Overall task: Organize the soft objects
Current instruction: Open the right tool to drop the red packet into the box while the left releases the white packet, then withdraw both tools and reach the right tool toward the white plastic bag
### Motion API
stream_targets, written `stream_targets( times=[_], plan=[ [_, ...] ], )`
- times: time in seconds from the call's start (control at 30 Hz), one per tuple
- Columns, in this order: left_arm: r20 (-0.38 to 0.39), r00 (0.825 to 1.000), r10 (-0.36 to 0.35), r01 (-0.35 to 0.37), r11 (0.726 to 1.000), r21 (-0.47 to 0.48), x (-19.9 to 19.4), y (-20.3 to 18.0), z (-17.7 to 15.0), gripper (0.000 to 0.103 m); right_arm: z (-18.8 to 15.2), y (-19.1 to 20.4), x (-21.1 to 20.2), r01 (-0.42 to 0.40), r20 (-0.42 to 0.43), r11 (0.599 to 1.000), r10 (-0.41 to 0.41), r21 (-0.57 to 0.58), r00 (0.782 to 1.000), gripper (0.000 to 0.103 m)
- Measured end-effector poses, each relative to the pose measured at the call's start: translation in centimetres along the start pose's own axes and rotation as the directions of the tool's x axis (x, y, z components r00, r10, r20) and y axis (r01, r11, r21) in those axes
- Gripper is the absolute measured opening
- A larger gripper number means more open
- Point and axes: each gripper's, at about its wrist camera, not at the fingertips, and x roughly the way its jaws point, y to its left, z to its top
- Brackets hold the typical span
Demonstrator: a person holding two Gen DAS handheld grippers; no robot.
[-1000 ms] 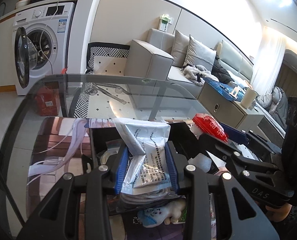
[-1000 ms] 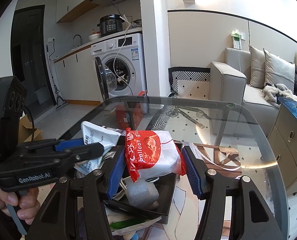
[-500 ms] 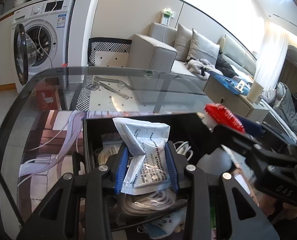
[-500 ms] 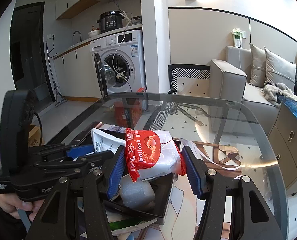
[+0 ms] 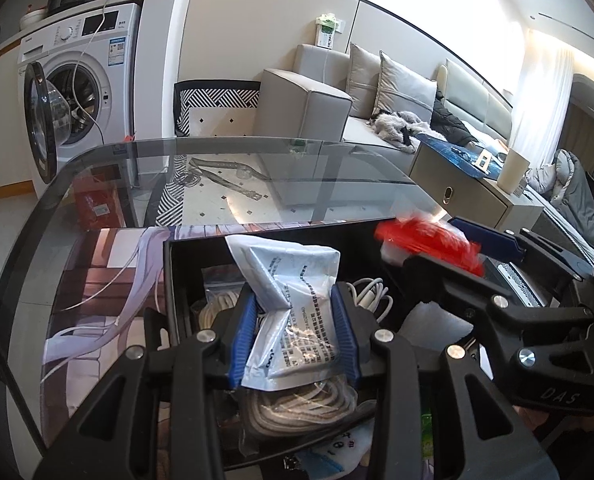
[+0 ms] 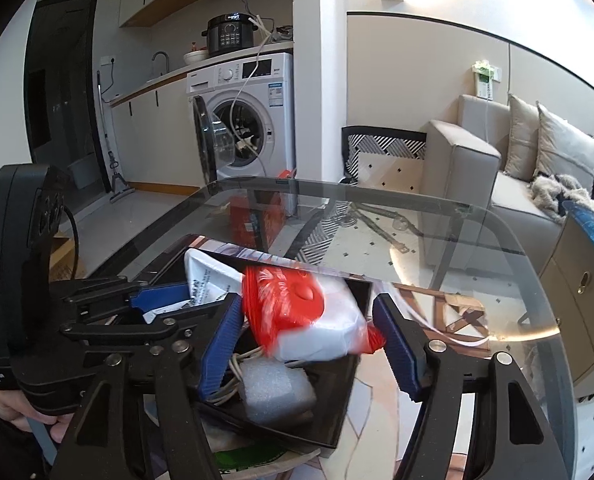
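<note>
- Soft packets are what I am sorting into the black rectangular open-topped box [image 5: 169, 276] standing on the glass-topped table [image 5: 257, 184].
- On the left, I am holding the pale blue-white foil sachet with printed text [image 5: 293, 308] in my left gripper [image 5: 295, 340]; its blue pads [image 5: 241, 336] have just been easing apart a little, yet they are pressing both long edges of the sachet, which is buckling upright between them.
- That sachet is hanging directly over the box's left part, above coiled white cords [image 5: 297, 404], its long axis running away from me along the fingers.
- My left hand is tilting the gripper forward and down into the box.
- On the right, my right gripper [image 6: 313, 340] has just been opening: its blue pads [image 6: 397, 348] are standing spread, clear of the red-and-white plastic balloon bag [image 6: 309, 320], which looks blurred and loose between them.
- That bag is lying crosswise over the box's right part, just above a white foam block [image 6: 277, 392], so I judge it is dropping there.
- My right hand is pointing its gripper downward too, beside the left one.
</note>
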Motion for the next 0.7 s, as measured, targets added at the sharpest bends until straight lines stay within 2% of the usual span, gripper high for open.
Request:
stream_targets(
  times=[0.1, 0.17, 0.23, 0.3, 0.43, 0.5, 0.7],
  plan=[
    [-0.010, 1.000, -0.015, 0.015, 1.000, -0.006, -0.1, 0.1, 0.2, 0.043, -0.1, -0.3, -0.6, 0.008, 0.008, 1.000, -0.008, 0.003, 1.000, 0.073],
    [-0.013, 1.000, -0.026, 0.025, 1.000, -0.010, -0.3, 0.1, 0.2, 0.050, -0.3, -0.5, -1.1, 0.015, 0.013, 1.000, -0.015, 0.009, 1.000, 0.077],
    [0.000, 1.000, -0.022, 0.022, 1.000, -0.007, -0.8, -0.1, 0.2, 0.064, -0.4, -0.8, -1.7, 0.023, 0.019, 1.000, -0.023, 0.016, 1.000, 0.085],
    [0.012, 1.000, -0.015, 0.015, 1.000, -0.001, -1.3, -0.2, 0.3, 0.067, -0.6, -1.3, -2.4, 0.028, 0.027, 0.999, -0.029, 0.030, 0.999, 0.089],
    [0.028, 1.000, 0.003, -0.004, 1.000, 0.006, -2.6, -0.2, 0.2, 0.098, -1.2, -1.9, -3.6, 0.038, 0.033, 0.998, -0.040, 0.054, 0.999, 0.100],
    [0.041, 0.999, 0.012, -0.012, 1.000, 0.010, -3.3, -0.2, 0.2, 0.103, -1.5, -2.3, -4.2, 0.038, 0.036, 0.997, -0.040, 0.062, 0.999, 0.102],
    [0.053, 0.998, 0.040, -0.041, 0.999, 0.021, -5.1, 0.4, -0.8, 0.103, -2.7, -2.7, -5.7, 0.045, 0.045, 0.996, -0.049, 0.073, 0.998, 0.102]
  ],
)
